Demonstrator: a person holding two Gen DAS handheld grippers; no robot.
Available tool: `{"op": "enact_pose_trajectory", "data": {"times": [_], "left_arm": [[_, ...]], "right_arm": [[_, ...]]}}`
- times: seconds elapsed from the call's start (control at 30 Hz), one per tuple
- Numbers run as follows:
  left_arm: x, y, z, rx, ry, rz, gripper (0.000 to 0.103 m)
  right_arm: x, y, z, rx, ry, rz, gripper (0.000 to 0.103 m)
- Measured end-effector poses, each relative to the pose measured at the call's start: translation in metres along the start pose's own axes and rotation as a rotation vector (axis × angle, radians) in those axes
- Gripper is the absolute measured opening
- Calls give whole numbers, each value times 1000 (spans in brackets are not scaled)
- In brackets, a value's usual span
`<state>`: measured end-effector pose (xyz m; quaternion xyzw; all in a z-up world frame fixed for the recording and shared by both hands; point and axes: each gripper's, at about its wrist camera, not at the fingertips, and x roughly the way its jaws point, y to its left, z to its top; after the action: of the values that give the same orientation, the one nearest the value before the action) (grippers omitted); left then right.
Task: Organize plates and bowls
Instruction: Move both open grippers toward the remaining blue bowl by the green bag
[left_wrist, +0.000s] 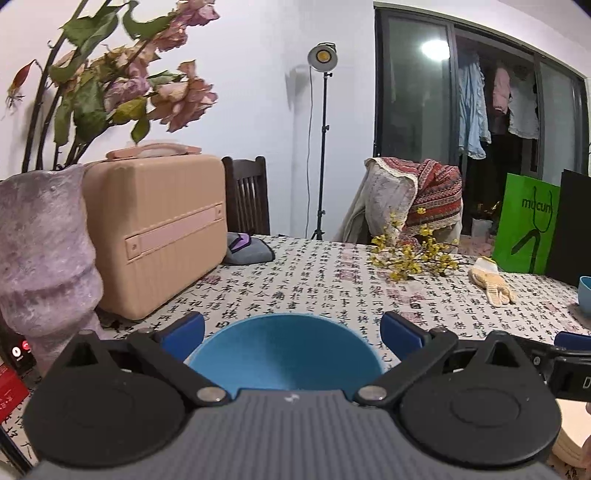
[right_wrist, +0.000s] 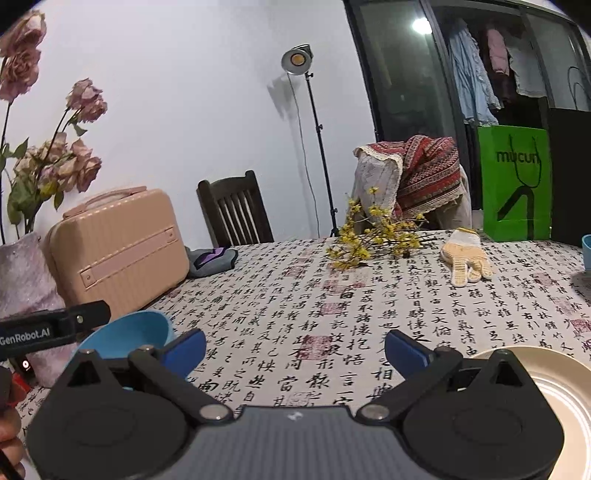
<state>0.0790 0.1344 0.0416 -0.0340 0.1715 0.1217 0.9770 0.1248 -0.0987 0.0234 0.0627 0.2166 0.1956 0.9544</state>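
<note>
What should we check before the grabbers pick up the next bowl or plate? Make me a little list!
1. Left gripper open: ok, its blue pads stand wide apart.
2. Blue bowl free: ok, it sits upright between the left pads and neither touches it.
3. Right gripper open and empty: ok, only tablecloth shows between its pads.
4. Cream plate within easy reach: ok, it lies just right of the right gripper.
5. Second light blue bowl at the far right edge: cannot tell, only a sliver shows.
6. Yellow flowers and glove out of the way: ok, both lie farther back on the table.
</note>
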Motion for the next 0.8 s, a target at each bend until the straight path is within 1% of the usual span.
{"op": "enact_pose_trajectory", "data": {"times": [0.5, 0.57, 0.67, 0.8], "left_arm": [[1, -27, -3, 15, -15, -70, 103], [1, -31, -3, 23, -12, -70, 103], [3, -36, -4, 19, -5, -92, 103], [4, -42, -6, 24, -4, -107, 103]], "right_arm": [[-12, -36, 2, 45, -34, -52, 103], [-15, -42, 1, 54, -41, -57, 103], [-19, -50, 1, 71, -43, -61, 103], [-23, -57, -1, 60, -52, -83, 103]]}}
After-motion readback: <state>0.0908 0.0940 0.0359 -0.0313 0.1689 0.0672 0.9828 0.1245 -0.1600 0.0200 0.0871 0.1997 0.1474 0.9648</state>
